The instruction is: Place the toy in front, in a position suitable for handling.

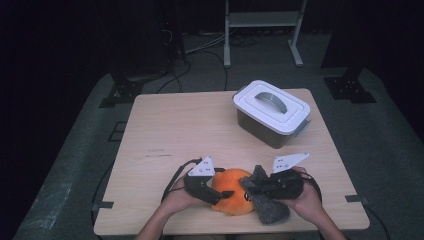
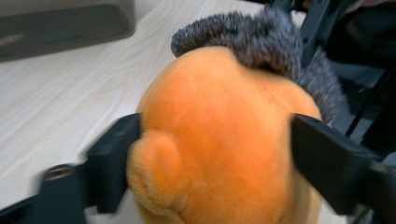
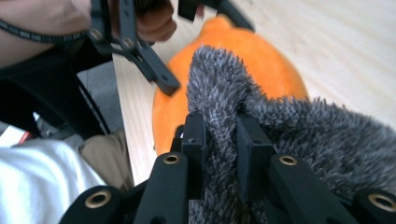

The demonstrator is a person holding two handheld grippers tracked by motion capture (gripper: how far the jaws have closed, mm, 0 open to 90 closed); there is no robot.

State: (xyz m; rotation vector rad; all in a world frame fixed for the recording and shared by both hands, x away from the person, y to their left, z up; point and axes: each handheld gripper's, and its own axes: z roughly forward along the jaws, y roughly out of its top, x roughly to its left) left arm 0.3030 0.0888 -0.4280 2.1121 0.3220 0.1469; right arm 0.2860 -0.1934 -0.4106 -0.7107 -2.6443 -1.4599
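The orange plush toy point(image 1: 231, 196) lies at the near edge of the surface point(image 1: 190, 125), between the person's two hands, with a grey furry cloth point(image 1: 267, 202) against its right side and draped partly over its top. In the left gripper view the left tongs point(image 1: 226, 194) straddle the plush body — one jaw at each flank, touching the fabric and seeming to press lightly into it, though motion blur makes the firmness of the hold hard to judge. The right tongs point(image 3: 219, 135) are pressed nearly together, pinching a fold of the grey fur between their pads. The work looks to be midway: both pieces are in hand, but the grey cloth is not settled anywhere — whether it is being pulled off the toy or fitted onto it, I cannot tell. Farther back on the right, well apart, stands a lidded storage box point(image 1: 271, 112) with its white lid on, untouched; if the toy is meant for it, opening and loading are still to do
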